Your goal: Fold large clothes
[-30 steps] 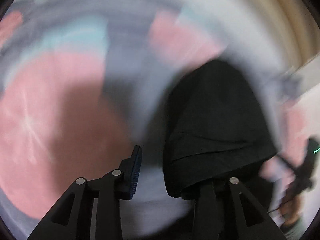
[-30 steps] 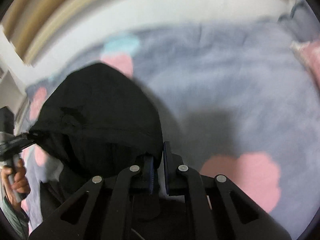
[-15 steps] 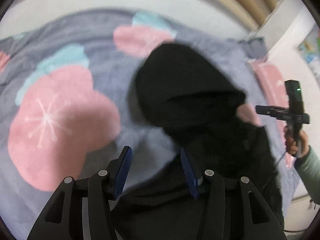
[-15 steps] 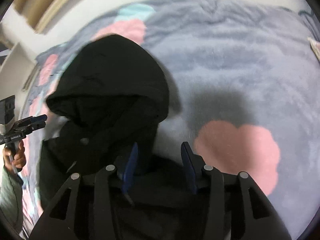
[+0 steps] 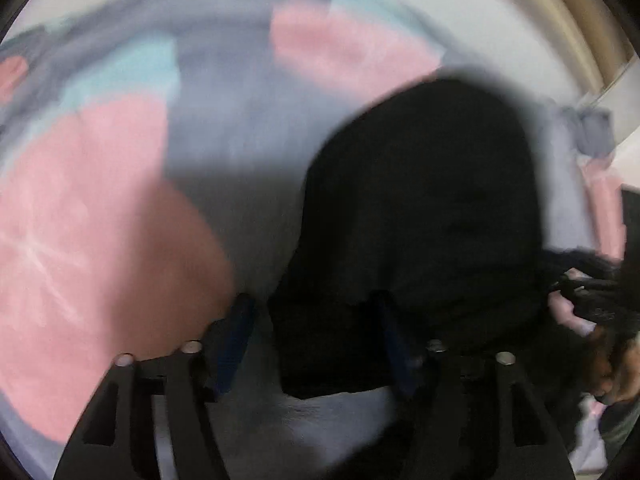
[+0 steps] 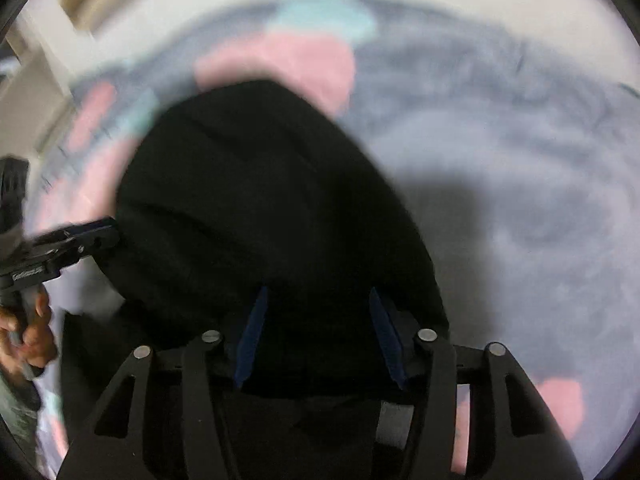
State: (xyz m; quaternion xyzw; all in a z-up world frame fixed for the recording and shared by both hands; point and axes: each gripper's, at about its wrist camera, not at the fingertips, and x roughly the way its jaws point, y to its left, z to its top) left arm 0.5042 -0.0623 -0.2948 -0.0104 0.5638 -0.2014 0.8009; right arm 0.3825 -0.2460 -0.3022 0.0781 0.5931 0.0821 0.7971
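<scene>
A black hooded garment [image 5: 420, 208] lies bunched on a grey blanket, its hood pointing away; it also shows in the right wrist view [image 6: 260, 220]. My left gripper [image 5: 316, 344] is open, its blue pads spread, with the garment's near edge lying between the fingers. My right gripper [image 6: 320, 336] is open too, its jaws spread over the black cloth. Both views are blurred by motion. The left gripper also shows at the left edge of the right wrist view [image 6: 60, 244], held by a hand.
The grey blanket [image 6: 520, 200] with pink [image 5: 80, 220] and teal patches covers the bed. A pale wall and wooden frame [image 5: 580, 20] run along the far side. A hand [image 5: 616, 372] holds the other gripper at the right edge.
Both grippers let go of the black garment and opened about half a second ago. Now both have moved in close over the cloth, jaws wide, with motion blur.
</scene>
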